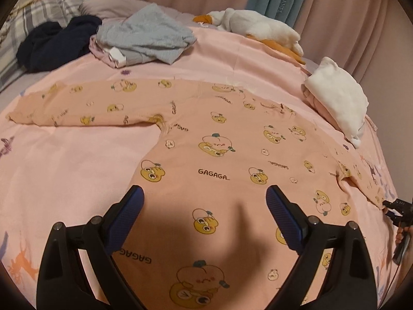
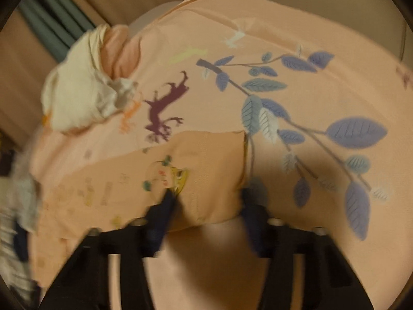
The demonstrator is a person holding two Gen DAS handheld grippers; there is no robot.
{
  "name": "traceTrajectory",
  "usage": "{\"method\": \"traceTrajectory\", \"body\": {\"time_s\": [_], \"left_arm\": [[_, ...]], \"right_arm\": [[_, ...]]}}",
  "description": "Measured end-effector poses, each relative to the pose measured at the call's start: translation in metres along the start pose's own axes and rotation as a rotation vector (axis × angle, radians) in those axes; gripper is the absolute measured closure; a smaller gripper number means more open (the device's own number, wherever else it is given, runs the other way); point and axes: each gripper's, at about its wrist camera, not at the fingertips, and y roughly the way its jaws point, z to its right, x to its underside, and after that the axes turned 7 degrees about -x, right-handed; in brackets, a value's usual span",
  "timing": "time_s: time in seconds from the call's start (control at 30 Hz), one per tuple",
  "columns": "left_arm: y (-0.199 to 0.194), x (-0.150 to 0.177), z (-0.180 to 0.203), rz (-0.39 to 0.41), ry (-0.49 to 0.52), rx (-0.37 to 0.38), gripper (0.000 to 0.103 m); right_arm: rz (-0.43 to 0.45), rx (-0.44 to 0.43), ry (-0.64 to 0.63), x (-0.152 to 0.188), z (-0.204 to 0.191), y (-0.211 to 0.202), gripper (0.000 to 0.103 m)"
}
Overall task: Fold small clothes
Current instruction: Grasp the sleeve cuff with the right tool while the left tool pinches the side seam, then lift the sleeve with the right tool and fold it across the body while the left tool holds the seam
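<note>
Item: peach printed top (image 1: 206, 139), spread flat on the bed (image 1: 64, 160); bare sheet lay left of it, folded white pile (image 1: 338, 98) at its far right. My left tool (image 1: 205, 201) hung wide apart over its hem. My right tool (image 2: 206, 201), half closed, straddled its sleeve end; grip unclear.
</note>
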Motion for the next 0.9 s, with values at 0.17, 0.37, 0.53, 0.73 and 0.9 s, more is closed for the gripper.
{"method": "traceTrajectory", "body": {"time_s": [0.17,0.37,0.53,0.73,0.9], "left_arm": [[0.015,-0.005,-0.003,-0.025,0.038,-0.054,0.015],[0.035,-0.022,-0.015,-0.052,0.033,-0.03,0.021],[0.061,-0.043,-0.029,-0.093,0.002,-0.022,0.027],[0.069,-0.049,-0.038,-0.118,0.02,-0.053,0.071],[0.065,-0.046,-0.038,-0.189,0.013,0.008,0.097]], "right_arm": [[0.031,0.003,0.019,-0.001,0.007,0.0,0.077],[0.055,0.107,-0.026,0.004,-0.008,0.004,0.078],[0.044,0.132,-0.028,0.003,-0.01,0.005,0.078],[0.054,0.14,-0.012,0.005,-0.011,0.006,0.078],[0.059,0.098,0.046,0.005,-0.009,0.004,0.082]]}}
